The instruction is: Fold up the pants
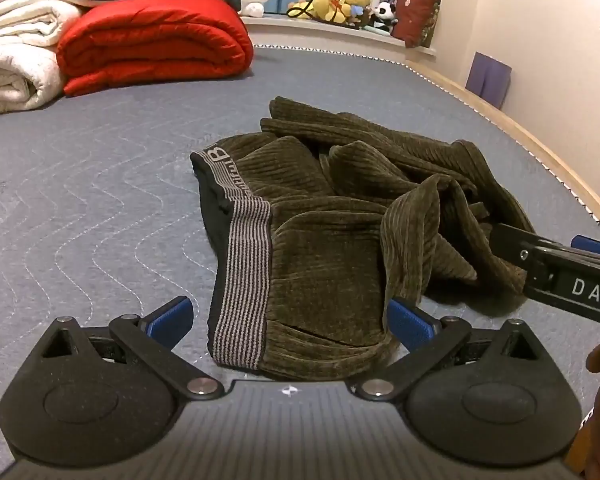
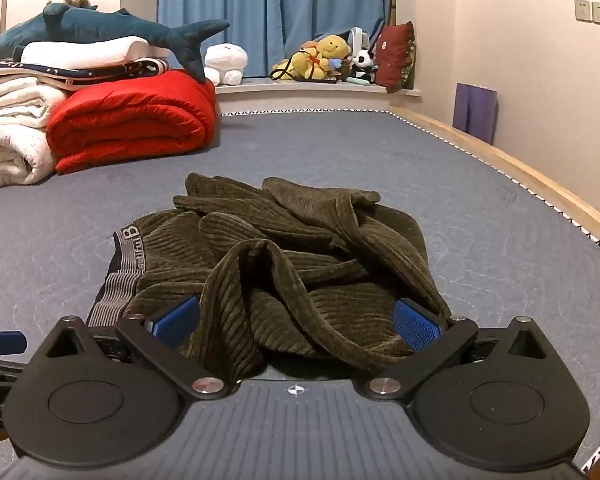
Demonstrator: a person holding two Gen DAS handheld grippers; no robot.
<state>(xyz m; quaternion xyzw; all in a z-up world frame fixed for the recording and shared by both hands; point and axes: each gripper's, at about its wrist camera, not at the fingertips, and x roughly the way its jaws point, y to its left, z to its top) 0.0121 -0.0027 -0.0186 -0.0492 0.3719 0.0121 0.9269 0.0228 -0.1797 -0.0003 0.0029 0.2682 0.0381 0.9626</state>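
Observation:
Dark olive corduroy pants (image 1: 332,216) lie crumpled in a heap on the grey quilted mattress (image 1: 100,184), their striped grey waistband (image 1: 246,280) turned to the left. My left gripper (image 1: 290,318) hovers wide open over the waistband end, its blue pads either side of the cloth and not pressing it. My right gripper (image 2: 296,320) is also wide open, above the bunched legs of the pants (image 2: 284,256), with folds of fabric lying between its pads. From the right edge of the left wrist view the right gripper (image 1: 556,264) reaches in over the heap.
A rolled red quilt (image 1: 156,40) and white blankets (image 1: 12,52) are stacked at the mattress's far left, with a plush shark (image 2: 100,26) on top. Soft toys (image 2: 324,60) and a red cushion (image 2: 396,56) line the window ledge. A wooden bed edge (image 2: 520,176) runs along the right.

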